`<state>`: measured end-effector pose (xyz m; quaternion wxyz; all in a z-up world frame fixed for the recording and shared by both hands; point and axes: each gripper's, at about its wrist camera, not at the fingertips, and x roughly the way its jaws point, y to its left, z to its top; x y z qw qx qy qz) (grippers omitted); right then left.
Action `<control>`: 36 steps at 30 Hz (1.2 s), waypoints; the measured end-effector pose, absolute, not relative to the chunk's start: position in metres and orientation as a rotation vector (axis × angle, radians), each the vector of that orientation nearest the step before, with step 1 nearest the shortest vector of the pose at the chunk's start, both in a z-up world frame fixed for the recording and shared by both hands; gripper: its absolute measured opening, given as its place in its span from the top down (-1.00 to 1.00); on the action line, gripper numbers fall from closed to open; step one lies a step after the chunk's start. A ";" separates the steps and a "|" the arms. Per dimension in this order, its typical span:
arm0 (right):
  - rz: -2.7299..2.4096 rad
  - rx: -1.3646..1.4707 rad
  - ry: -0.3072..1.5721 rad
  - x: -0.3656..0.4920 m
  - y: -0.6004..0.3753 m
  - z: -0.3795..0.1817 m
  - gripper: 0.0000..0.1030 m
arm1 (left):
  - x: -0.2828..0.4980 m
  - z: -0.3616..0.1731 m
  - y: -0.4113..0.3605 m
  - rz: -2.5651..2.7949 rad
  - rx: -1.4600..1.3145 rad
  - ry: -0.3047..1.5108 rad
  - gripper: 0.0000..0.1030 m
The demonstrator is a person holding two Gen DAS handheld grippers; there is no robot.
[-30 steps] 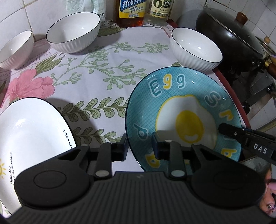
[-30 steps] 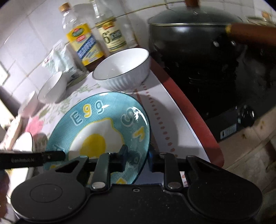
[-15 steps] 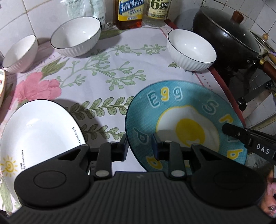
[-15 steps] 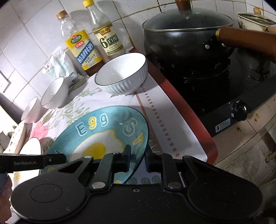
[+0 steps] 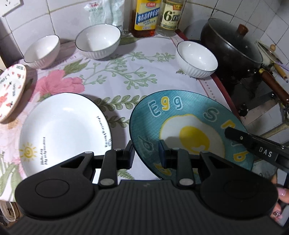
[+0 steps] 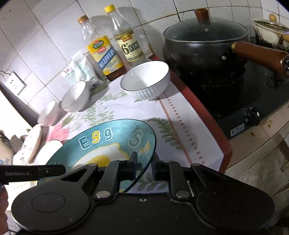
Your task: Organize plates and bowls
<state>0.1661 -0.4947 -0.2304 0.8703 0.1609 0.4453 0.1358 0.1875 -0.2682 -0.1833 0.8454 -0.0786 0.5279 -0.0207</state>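
Observation:
A blue egg plate (image 5: 182, 115) is held up off the floral cloth by both grippers. My left gripper (image 5: 146, 155) is shut on its left rim. My right gripper (image 6: 144, 166) is shut on its right rim (image 6: 150, 144). A white plate with a sun drawing (image 5: 65, 130) lies on the cloth to the left. Three white ribbed bowls stand at the back: left (image 5: 42, 51), middle (image 5: 98, 43), right (image 5: 196, 58). A small pink patterned plate (image 5: 11, 92) sits at the far left edge.
Two oil and vinegar bottles (image 5: 147, 17) and a plastic bag (image 5: 106, 12) stand against the tiled wall. A black lidded wok (image 6: 206, 41) with a brown handle sits on the stove to the right. The cloth's red edge (image 6: 204, 112) borders the stove.
Both grippers have lifted the blue plate and pulled back, so more of the counter, the white plate and the pink plate show.

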 end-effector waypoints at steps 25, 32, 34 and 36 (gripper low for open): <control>0.568 0.256 0.906 0.149 -0.356 -0.163 0.61 | 0.091 -0.124 -0.132 0.220 -0.351 1.036 0.49; 0.619 0.231 0.979 0.155 -0.316 -0.183 0.61 | 0.081 -0.149 -0.106 0.286 -0.373 1.037 0.49; 0.622 0.222 0.998 0.156 -0.308 -0.189 0.61 | 0.081 -0.157 -0.099 0.295 -0.385 1.052 0.49; 0.625 0.211 1.019 0.159 -0.301 -0.196 0.61 | 0.082 -0.166 -0.093 0.301 -0.400 1.062 0.49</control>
